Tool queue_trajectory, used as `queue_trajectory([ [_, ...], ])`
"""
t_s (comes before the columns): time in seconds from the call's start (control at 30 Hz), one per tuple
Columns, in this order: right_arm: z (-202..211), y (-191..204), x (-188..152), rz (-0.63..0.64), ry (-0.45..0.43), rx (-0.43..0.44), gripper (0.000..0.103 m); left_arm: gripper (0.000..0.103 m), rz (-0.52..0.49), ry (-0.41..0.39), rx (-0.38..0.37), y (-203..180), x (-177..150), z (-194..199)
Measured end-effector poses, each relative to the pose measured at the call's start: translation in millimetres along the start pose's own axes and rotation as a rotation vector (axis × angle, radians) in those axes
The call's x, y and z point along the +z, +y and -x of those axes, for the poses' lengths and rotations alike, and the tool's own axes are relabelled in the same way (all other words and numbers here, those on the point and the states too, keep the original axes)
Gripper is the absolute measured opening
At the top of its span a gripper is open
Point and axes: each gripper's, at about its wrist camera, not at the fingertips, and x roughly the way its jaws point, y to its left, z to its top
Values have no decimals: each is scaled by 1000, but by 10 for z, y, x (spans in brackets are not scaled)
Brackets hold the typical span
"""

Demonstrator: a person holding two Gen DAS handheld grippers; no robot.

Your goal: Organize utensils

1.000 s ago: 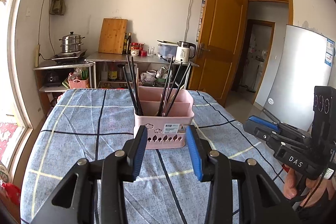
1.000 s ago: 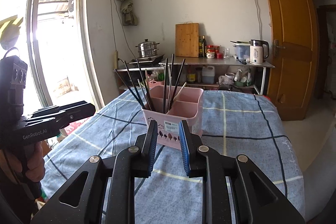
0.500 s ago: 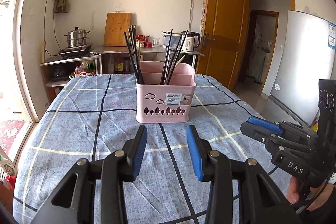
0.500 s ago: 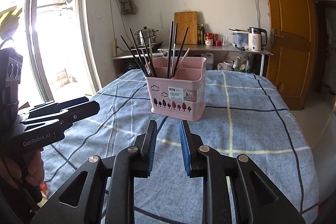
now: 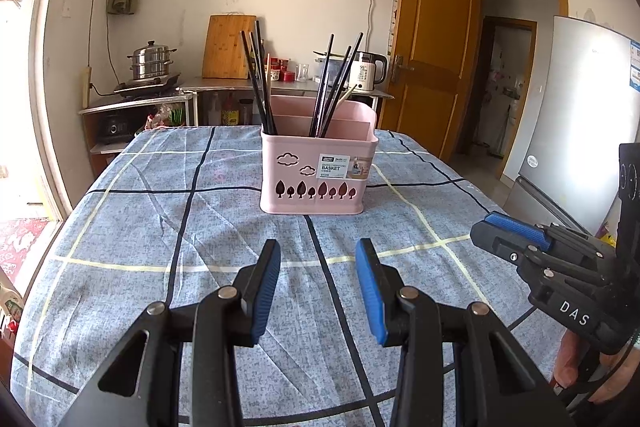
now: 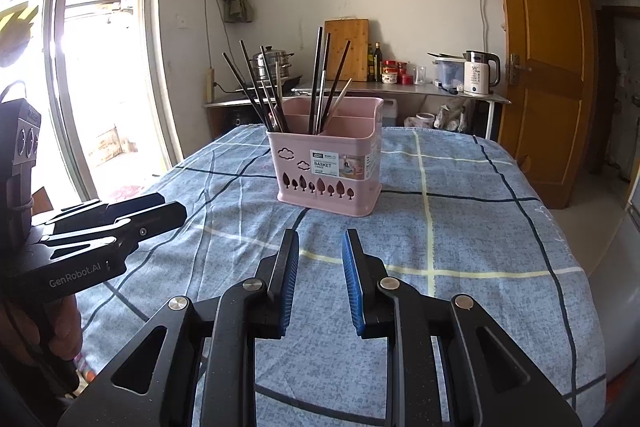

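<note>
I see the pink utensil basket (image 5: 318, 171) standing upright near the middle of the table, on the blue checked tablecloth (image 5: 168, 227). It has dividers inside. A bunch of dark chopsticks (image 5: 258, 79) leans in its left compartment, and a second bunch (image 5: 334, 83) leans the other way in the compartment next to it, with one pale stick among them. The right end of the basket looks empty from the right wrist view, though I cannot see to its bottom.

My left gripper (image 5: 318, 283) hangs over the cloth on the near side of the basket, well apart from it, its blue-padded jaws partly spread with only tablecloth between them. My right gripper (image 6: 320, 275) hangs likewise, jaws parted a little narrower, nothing between them. Each gripper shows at the edge of the other's view, with part of a hand (image 5: 576, 367) under the right one.

Beyond the table stand a metal counter (image 6: 400, 89) with a white kettle (image 6: 480, 73), jars and a wooden cutting board (image 5: 228, 47), a steel steamer pot (image 5: 151, 61), a brown door (image 5: 434, 43) and a grey fridge (image 5: 580, 123).
</note>
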Motion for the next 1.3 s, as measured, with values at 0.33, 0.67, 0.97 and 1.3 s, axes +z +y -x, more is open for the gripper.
queue_trajectory([
  [0.33, -1, 16, -18, -1, 4, -5, 24, 41, -4, -2, 5, -22, 1, -9],
  [0.67, 0, 14, -17, 0, 6, -7, 25, 41, -7, -4, 3, -39, -6, -10],
  [0.97, -10, 6, -18, -1, 9, -7, 25, 41, -4, -4, 6, -38, -14, -17],
  [1.3, -11, -13, -23, -1, 10, -10, 25, 41, -7, -3, 11, -41, -24, -24],
])
